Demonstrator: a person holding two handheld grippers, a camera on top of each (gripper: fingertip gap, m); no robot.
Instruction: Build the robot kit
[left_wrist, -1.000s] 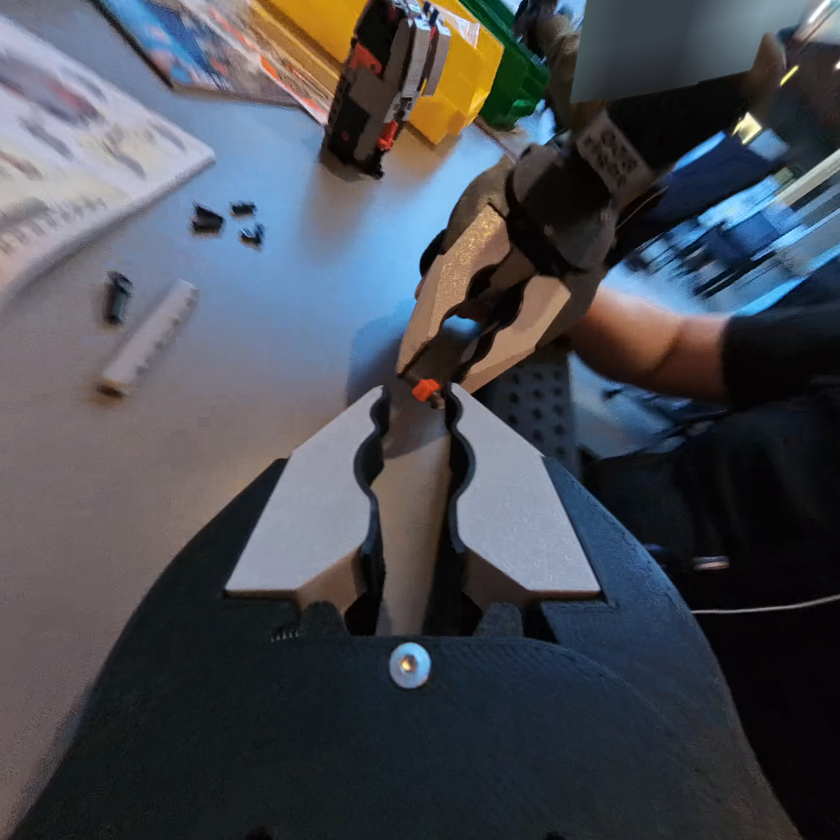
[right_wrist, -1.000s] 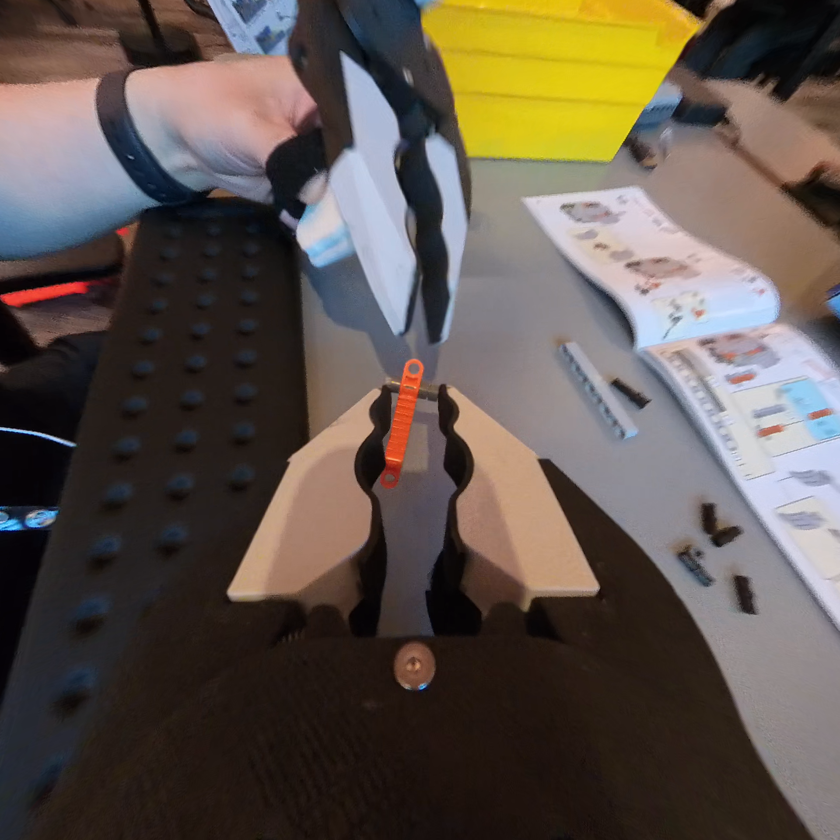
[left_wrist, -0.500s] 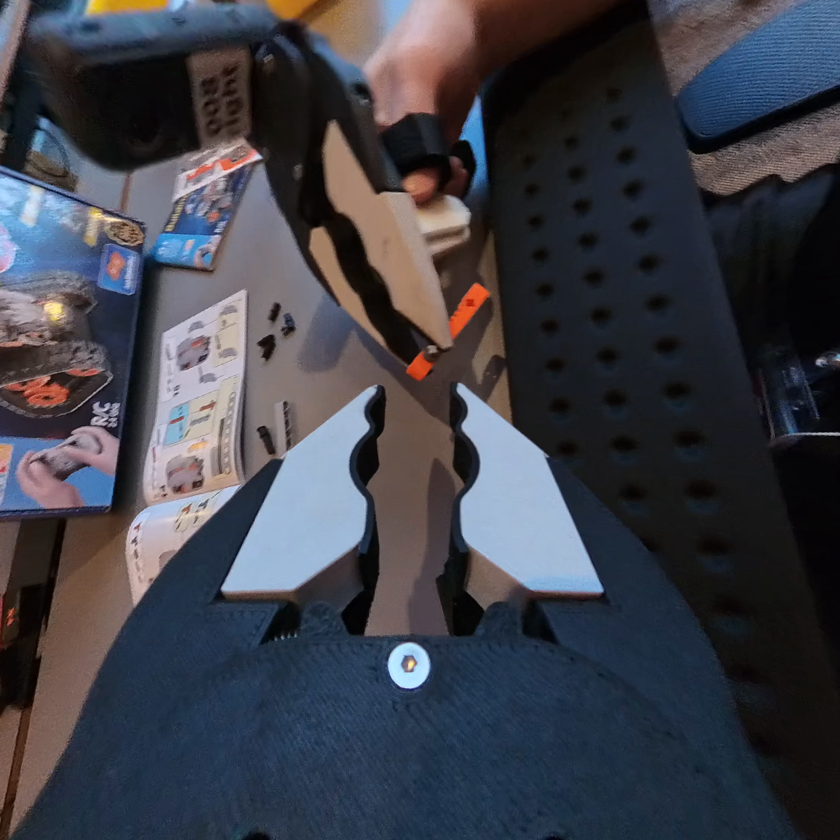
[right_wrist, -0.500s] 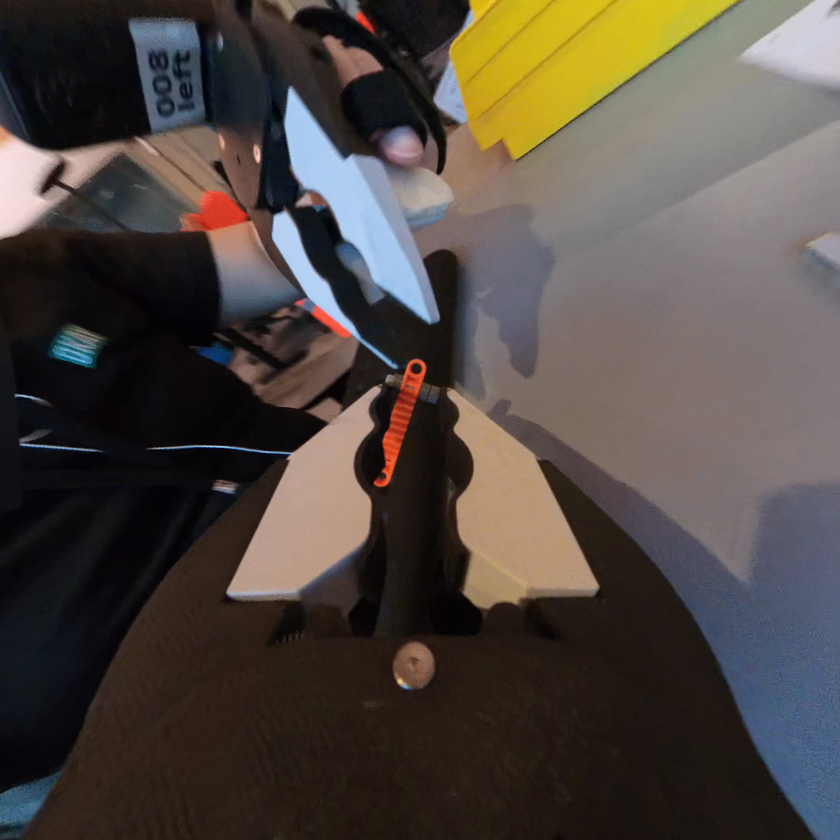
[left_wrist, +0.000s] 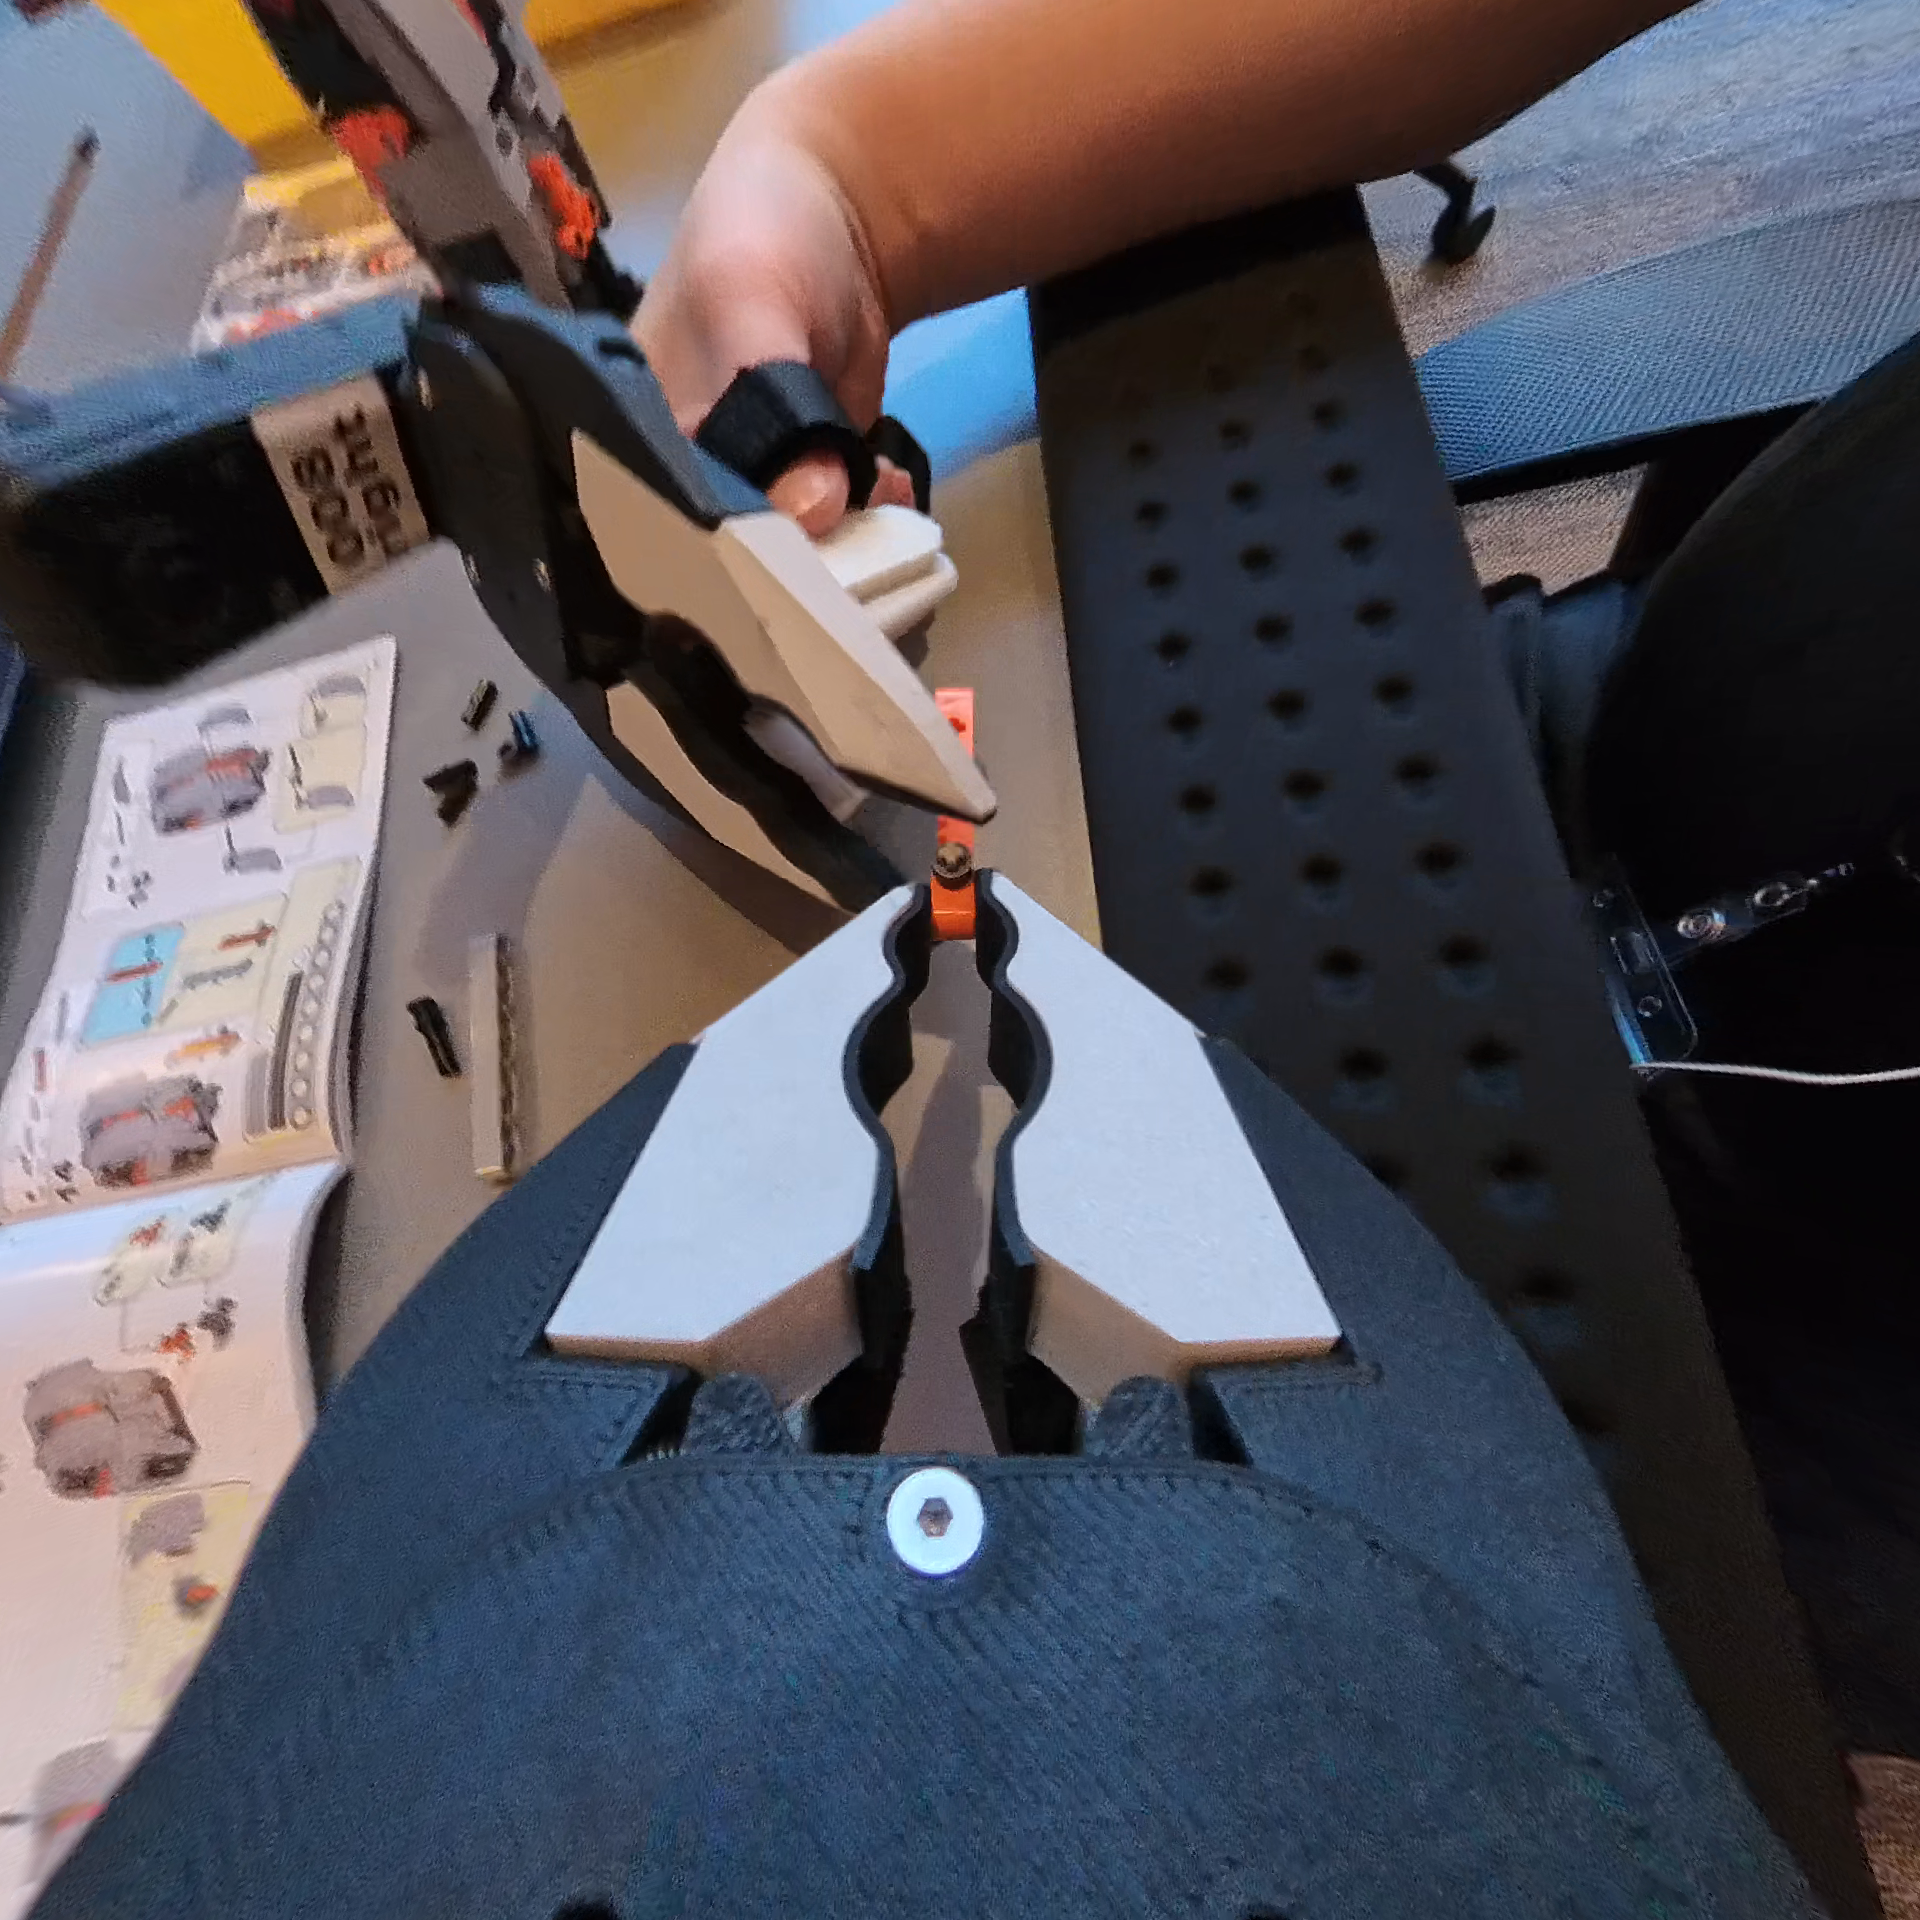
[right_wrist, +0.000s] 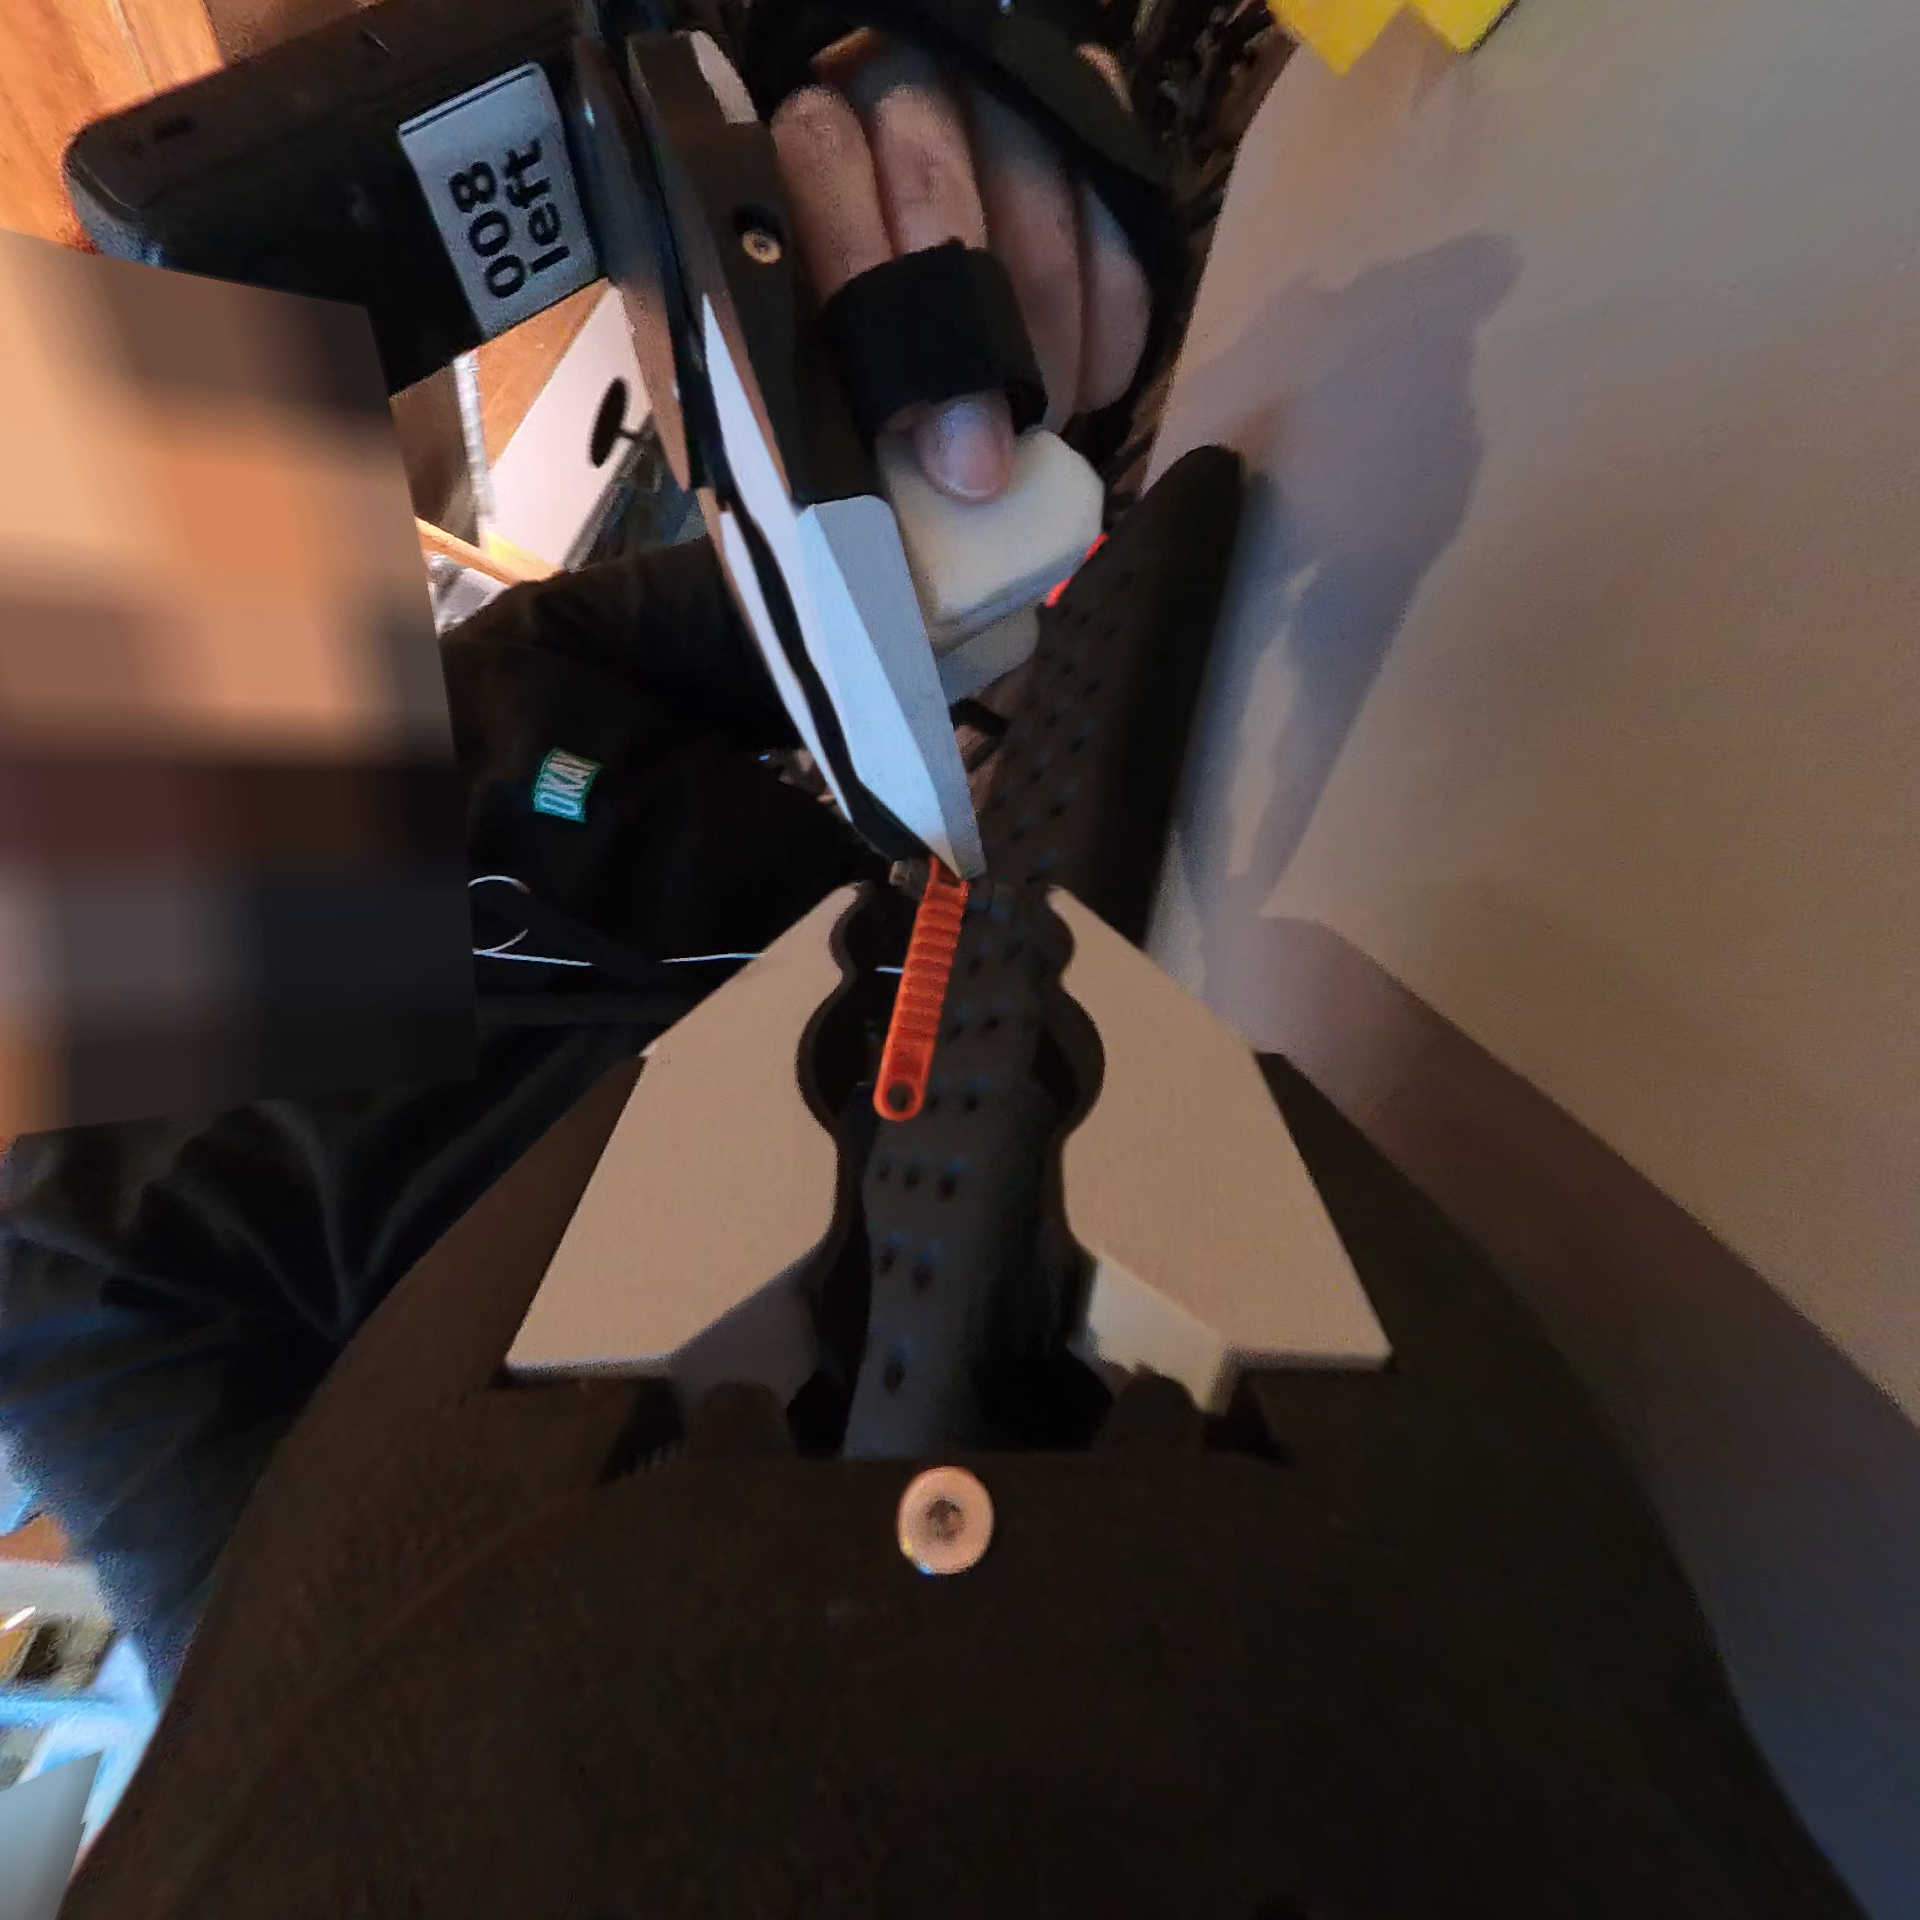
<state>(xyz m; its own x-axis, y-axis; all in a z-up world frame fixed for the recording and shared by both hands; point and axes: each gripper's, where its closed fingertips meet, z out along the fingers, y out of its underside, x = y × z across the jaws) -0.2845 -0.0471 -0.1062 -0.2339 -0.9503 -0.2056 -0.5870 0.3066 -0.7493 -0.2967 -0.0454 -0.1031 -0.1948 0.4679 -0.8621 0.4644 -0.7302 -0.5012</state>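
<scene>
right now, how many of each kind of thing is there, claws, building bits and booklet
claws: 2 (left claw, right claw)
orange beam: 1
grey beam: 1
small dark pins: 4 that can be told apart
open booklet: 1
total: 9

Grey table, black perforated chair.
</scene>
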